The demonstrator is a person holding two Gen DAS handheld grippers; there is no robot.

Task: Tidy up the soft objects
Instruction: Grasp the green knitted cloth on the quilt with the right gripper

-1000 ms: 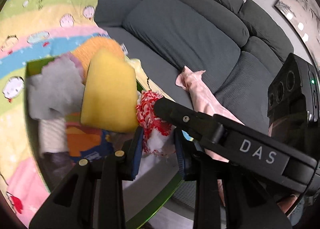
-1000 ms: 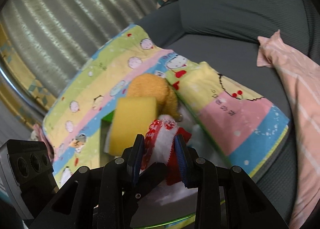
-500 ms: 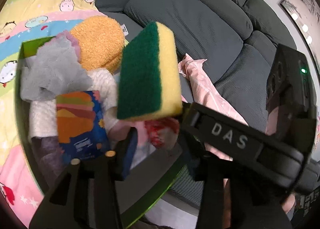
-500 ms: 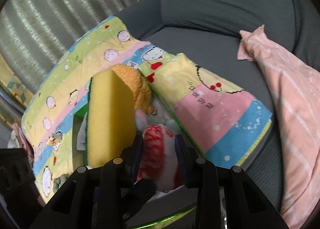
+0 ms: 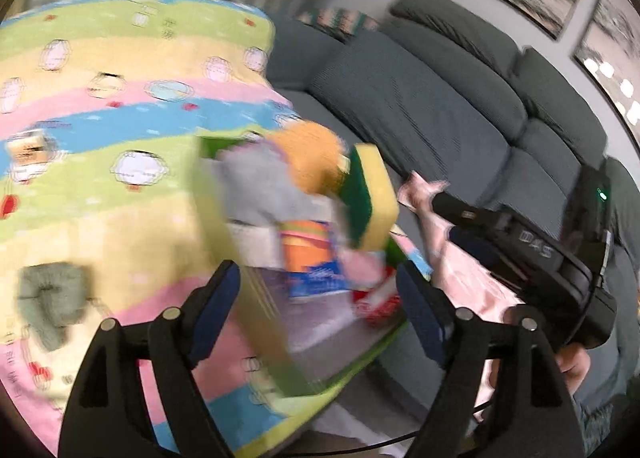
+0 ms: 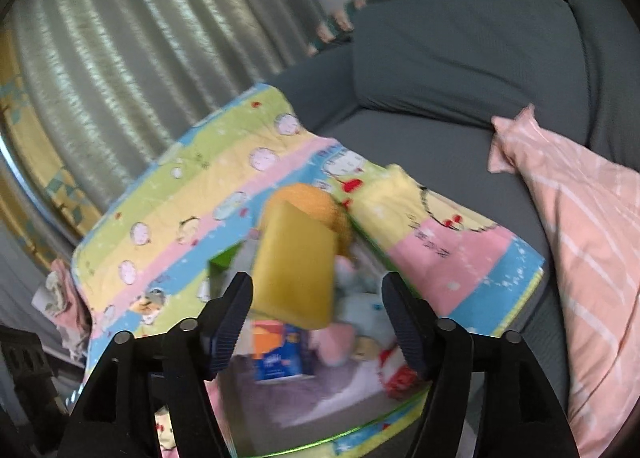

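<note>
Both sets of fingers are opening with nothing between them, left gripper (image 5: 318,314) and right gripper (image 6: 318,318) alike. The yellow-and-green sponge (image 5: 370,197) sits tilted at frame centre atop the pile in the green bin (image 5: 256,298). Drop-off step looks done; next, fetch another stray, perhaps the grey cloth (image 5: 52,304) at lower left.

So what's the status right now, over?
Left tongs and right tongs opening, nothing gripped. Sponge atop pile in green box. Nothing in the way.
</note>
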